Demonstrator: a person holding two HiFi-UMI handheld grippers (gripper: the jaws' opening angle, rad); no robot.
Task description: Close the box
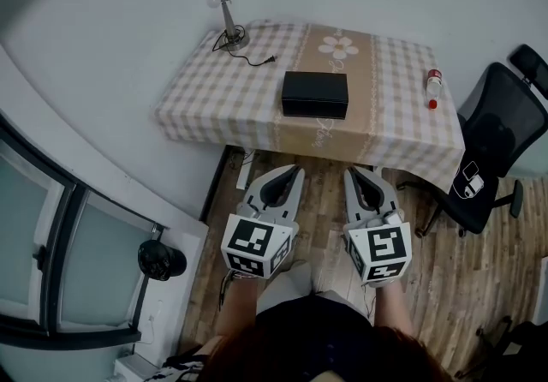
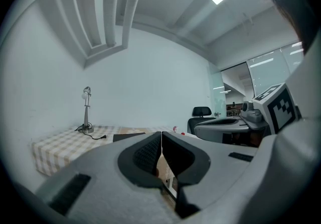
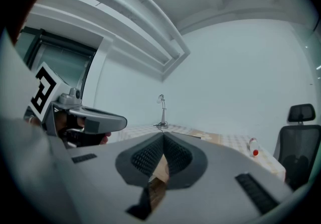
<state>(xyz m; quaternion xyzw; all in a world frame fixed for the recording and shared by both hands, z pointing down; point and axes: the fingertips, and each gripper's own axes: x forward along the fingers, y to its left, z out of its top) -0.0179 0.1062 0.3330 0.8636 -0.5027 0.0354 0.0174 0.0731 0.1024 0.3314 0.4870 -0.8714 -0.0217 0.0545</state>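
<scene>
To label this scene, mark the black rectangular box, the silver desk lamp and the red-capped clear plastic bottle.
Black rectangular box (image 1: 315, 91): head view, middle of its top face.
Silver desk lamp (image 1: 228, 19): head view, its stem.
Red-capped clear plastic bottle (image 1: 434, 87): head view, its body.

A black rectangular box (image 1: 315, 95) lies flat, lid shut, mid-table on the checked cloth.

A table (image 1: 193, 102) under a beige checked cloth stands against the wall. A desk lamp (image 1: 224, 16) sits at its 11 o'clock corner, its cord (image 1: 255, 59) trailing inward. A red-capped bottle (image 1: 433, 87) rests near 3 o'clock, and a black office chair (image 1: 497, 145) stands just beyond that edge on wood flooring (image 1: 462, 277)
</scene>
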